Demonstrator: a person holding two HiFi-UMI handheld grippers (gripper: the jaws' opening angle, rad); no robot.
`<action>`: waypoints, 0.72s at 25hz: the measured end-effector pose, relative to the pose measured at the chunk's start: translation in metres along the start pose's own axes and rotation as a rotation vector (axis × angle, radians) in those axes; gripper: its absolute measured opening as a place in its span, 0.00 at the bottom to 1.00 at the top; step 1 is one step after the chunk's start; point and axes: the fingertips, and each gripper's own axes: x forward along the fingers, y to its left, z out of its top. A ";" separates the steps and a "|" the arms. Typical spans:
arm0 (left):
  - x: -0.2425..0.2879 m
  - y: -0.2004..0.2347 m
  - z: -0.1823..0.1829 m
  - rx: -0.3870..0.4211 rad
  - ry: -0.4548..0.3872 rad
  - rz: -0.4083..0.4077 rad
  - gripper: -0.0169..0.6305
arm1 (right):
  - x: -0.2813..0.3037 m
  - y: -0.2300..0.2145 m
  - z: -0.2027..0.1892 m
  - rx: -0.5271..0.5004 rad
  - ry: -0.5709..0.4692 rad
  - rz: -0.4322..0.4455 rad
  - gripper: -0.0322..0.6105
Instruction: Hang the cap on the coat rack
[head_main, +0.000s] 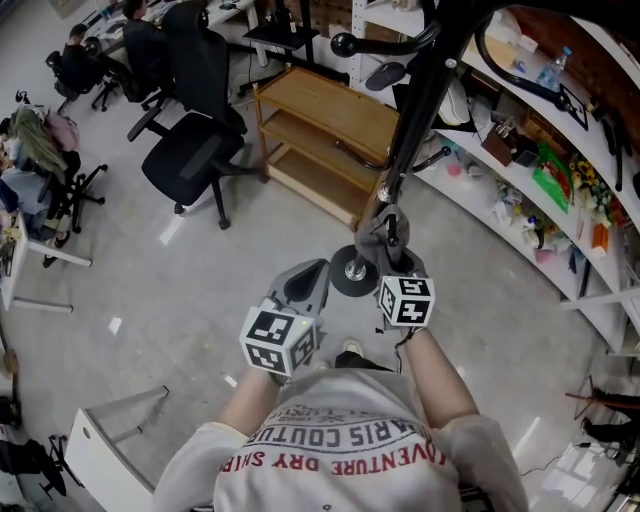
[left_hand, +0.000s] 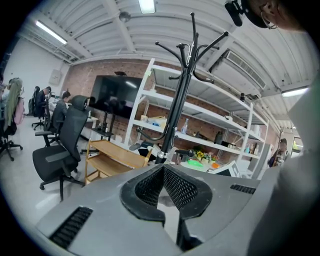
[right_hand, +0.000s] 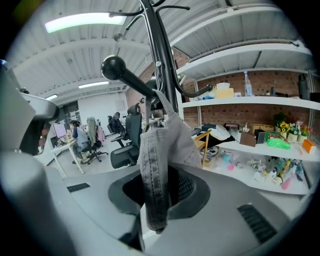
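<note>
Care: right gripper (right_hand: 157, 182), clamped on the cap (right_hand: 167, 142), should seat it over the peg (right_hand: 127, 76) before releasing; left gripper (left_hand: 163, 171) is closed, empty.

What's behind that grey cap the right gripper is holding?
Right behind the cap stands the coat rack's black pole, a knobbed peg jutting out above it; farther back, cluttered shelves. The cap hides the pole's lower stretch and part of the right gripper.

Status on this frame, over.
Left claw shut, empty. Right claw shut on grey cap. Cap up at ball-tipped peg of coat rack; hooked or not, can't tell. No obstruction seen.
</note>
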 end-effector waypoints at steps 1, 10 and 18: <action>0.000 -0.001 -0.001 -0.001 0.002 -0.004 0.04 | -0.004 -0.001 0.003 0.014 -0.006 -0.003 0.09; -0.001 -0.019 0.003 0.002 -0.016 -0.049 0.04 | -0.056 0.007 0.041 -0.023 -0.103 0.004 0.28; -0.010 -0.029 0.019 0.040 -0.061 -0.053 0.04 | -0.115 0.007 0.084 -0.030 -0.253 -0.064 0.24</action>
